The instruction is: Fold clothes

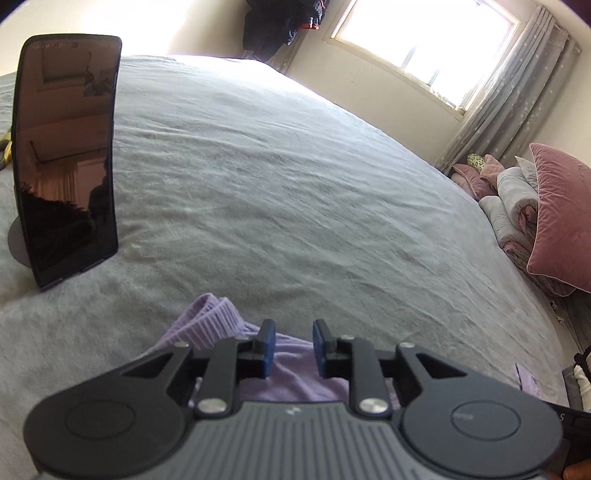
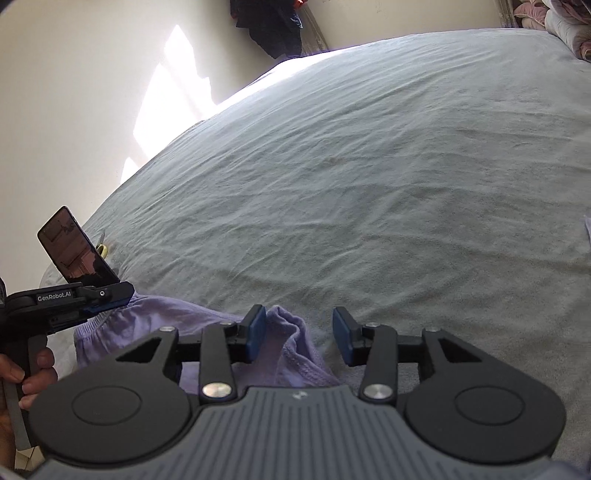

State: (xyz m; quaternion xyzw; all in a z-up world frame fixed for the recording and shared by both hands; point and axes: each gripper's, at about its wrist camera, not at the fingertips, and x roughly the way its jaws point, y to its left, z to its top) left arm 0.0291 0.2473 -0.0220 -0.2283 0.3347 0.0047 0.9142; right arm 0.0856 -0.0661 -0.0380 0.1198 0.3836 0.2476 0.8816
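A lavender garment [image 1: 295, 373] lies crumpled on the grey bedsheet [image 1: 277, 177] at the near edge, its ribbed hem [image 1: 210, 321] sticking out to the left. My left gripper [image 1: 293, 343] hovers over it, jaws a narrow gap apart with cloth showing below them and nothing pinched. In the right wrist view the garment [image 2: 155, 325] spreads leftward under the left gripper [image 2: 110, 299], which a hand [image 2: 33, 373] holds. My right gripper [image 2: 299, 334] is open, and a raised fold of the garment [image 2: 291, 332] stands between its pads, nearer the left pad [image 2: 256, 332], not squeezed.
A dark phone on a stand [image 1: 66, 158] stands on the bed at the left, seen small in the right wrist view [image 2: 74, 251]. Pink pillows and folded quilts [image 1: 554, 214] pile up at the right. A small lavender piece [image 1: 526, 374] lies near the bed's right side. Dark clothes [image 1: 280, 26] hang in the far corner.
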